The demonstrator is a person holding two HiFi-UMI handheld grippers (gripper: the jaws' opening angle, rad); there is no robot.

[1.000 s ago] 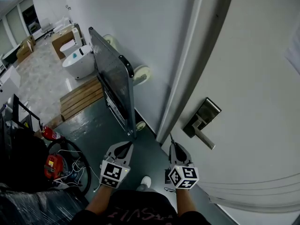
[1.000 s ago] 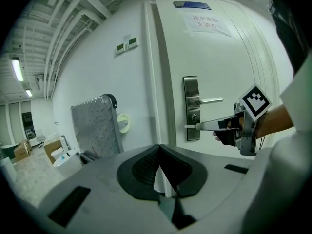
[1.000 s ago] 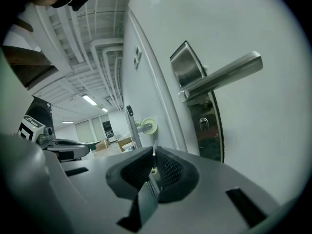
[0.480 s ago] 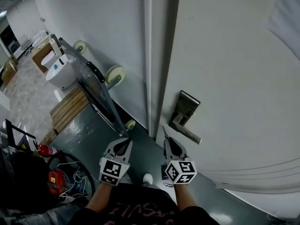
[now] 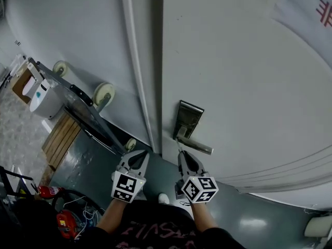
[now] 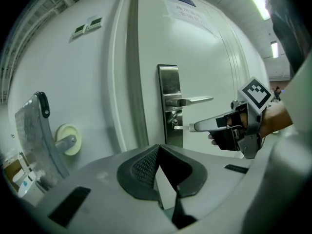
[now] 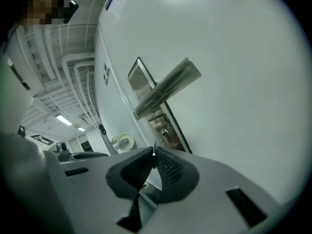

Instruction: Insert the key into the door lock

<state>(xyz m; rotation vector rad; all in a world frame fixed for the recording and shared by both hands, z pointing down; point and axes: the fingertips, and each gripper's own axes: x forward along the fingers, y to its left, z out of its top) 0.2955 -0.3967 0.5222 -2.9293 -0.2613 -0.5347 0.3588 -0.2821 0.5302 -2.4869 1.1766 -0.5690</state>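
The right tool (image 5: 180, 152) is clamped tight on the key (image 6: 183, 127), a thin silver blade sticking straight out of its tips, its long axis aimed at the door (image 5: 244, 77). The keyhole (image 7: 165, 136) lies just ahead of the blade's tip, under the lever handle (image 5: 196, 145) on the steel lock plate (image 5: 189, 114) by the door's hinge-free edge. I can't tell whether they touch. The left tool (image 5: 139, 157) hangs further off, pinched together on nothing.
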